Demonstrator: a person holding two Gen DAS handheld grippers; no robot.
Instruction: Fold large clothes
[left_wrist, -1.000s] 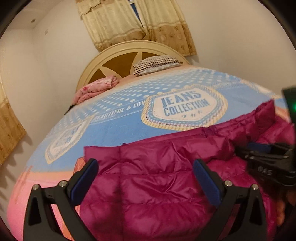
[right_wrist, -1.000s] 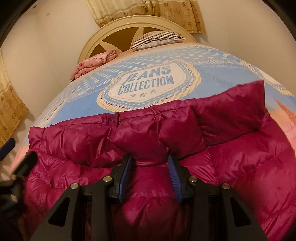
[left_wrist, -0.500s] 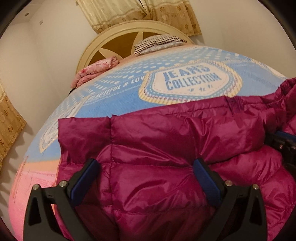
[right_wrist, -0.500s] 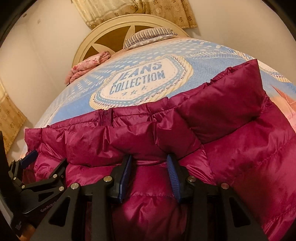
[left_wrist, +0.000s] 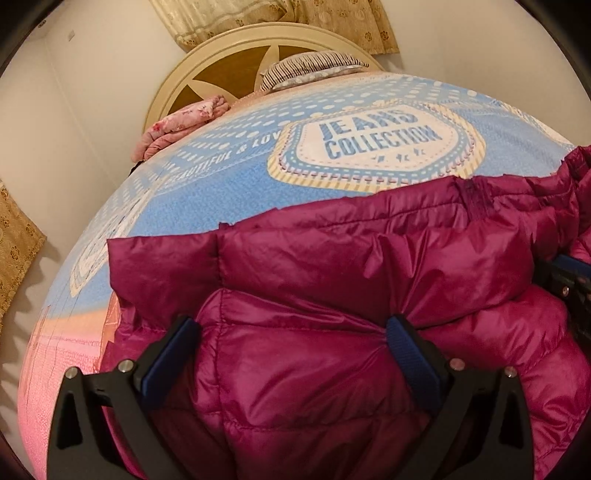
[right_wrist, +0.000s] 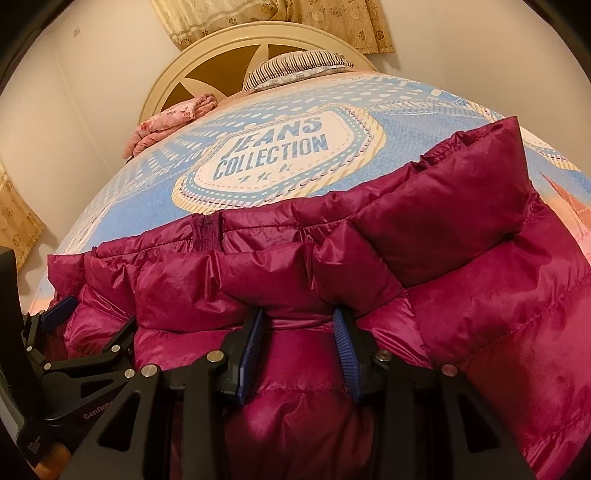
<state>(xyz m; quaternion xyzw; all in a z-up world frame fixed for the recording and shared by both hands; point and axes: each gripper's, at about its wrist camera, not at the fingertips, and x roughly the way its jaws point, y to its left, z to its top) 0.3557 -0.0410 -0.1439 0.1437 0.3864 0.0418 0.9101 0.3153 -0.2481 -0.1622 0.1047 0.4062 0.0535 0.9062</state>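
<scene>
Plainly, the magenta puffer jacket (left_wrist: 332, 266) lay on the near part of the bed, its far edge folded back toward the camera into a thick quilted roll that ran across both views. A short zipper section (right_wrist: 210, 236) showed on the layer just behind that roll.

At the right wrist, the right gripper (right_wrist: 299, 332) had its blue-padded fingers (right_wrist: 251, 350) drawn close together, pinching a bunch of the jacket's fabric just under the rolled edge. The left gripper (left_wrist: 291, 339) stood with its fingers (left_wrist: 173, 354) spread wide, a broad swell of the jacket filling the space between them; the pads pressed against the padding on both sides, but no firm hold on it was evident. In the right wrist view that same tool appeared at the far left, likewise spread.

Beyond the jacket stretched the blue bedspread (left_wrist: 229, 192) with its printed "JEANS COLLECTION" badge (right_wrist: 277, 147). Further off, a pink folded cloth (left_wrist: 184, 122) and a striped pillow (left_wrist: 310, 66) sat near the cream headboard (right_wrist: 221, 48), with patterned curtains (left_wrist: 280, 14) hanging above it.
</scene>
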